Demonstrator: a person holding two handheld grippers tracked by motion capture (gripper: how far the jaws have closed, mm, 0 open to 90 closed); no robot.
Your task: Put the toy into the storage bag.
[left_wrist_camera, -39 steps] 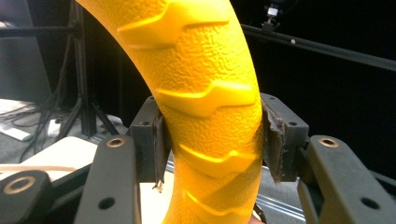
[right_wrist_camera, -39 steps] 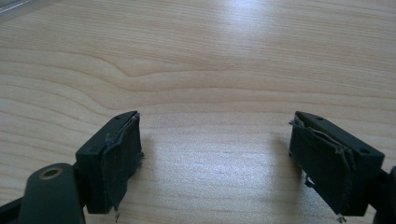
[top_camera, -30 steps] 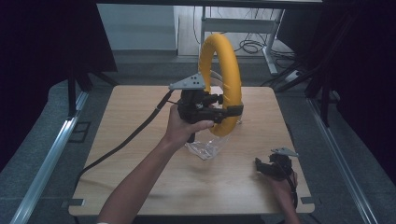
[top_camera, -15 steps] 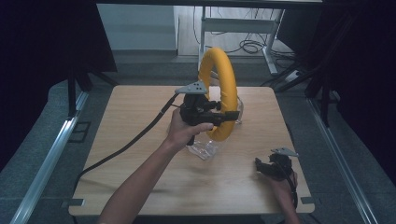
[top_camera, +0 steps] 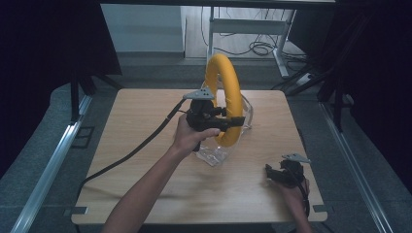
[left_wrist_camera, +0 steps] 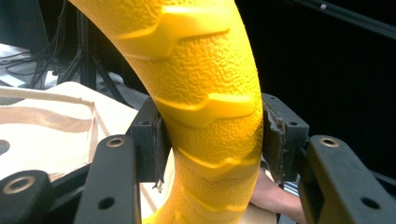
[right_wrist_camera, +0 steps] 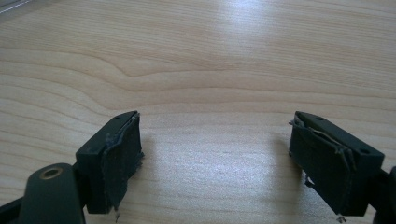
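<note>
Now left gripper (top_camera: pixel 236 121) fingers clamp upright yellow ring (top_camera: pixel 228 92) above clear bag (top_camera: pixel 214 155); right gripper (right_wrist_camera: pixel 215 158) fingers spread, empty, over table (top_camera: pixel 145 111).

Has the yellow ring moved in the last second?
Yes, slightly. The yellow ring, clamped in the left hand-held gripper, has shifted toward the far edge of the table.

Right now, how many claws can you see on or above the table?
2. The left claw is raised over the table's middle, shut on the yellow ring. The right claw rests open near the table's front right corner.
</note>
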